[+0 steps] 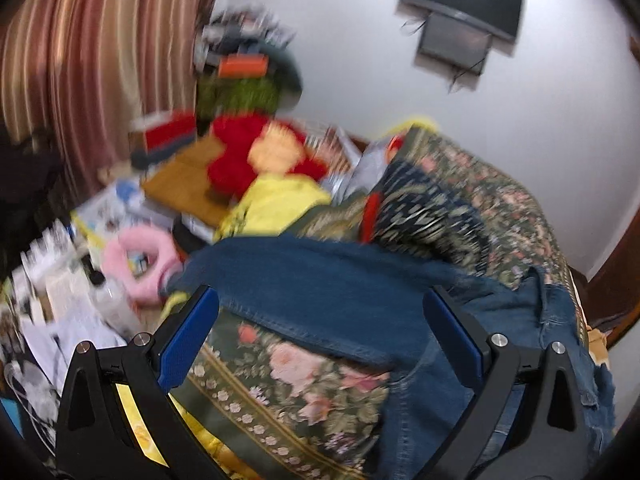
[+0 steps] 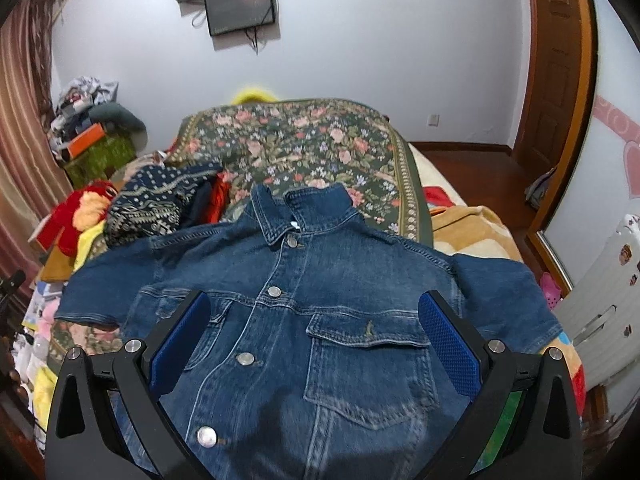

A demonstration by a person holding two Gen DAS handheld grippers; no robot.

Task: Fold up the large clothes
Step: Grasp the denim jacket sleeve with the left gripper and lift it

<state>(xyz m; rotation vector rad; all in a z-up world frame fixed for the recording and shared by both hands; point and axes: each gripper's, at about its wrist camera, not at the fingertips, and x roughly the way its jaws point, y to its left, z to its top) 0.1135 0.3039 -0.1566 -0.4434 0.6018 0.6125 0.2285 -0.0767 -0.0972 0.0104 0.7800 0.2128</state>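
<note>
The left tool (image 1: 320, 320) has its two blue-padded fingers (image 1: 188, 336) spread wide, gripping nothing. The right tool (image 2: 314, 332) likewise stands wide apart, fingers (image 2: 448, 344) empty.

i see the denim jacket (image 2: 320, 300) as coarse, faded blue cloth with dull metal buttons (image 2: 274, 291). the floral bedspread (image 2: 304, 140) looks like thick woven fabric. my right gripper (image 2: 314, 334) is matt black plastic with blue, finely textured pads (image 2: 448, 344). the door (image 2: 556, 60) is glossy brown wood.
</note>
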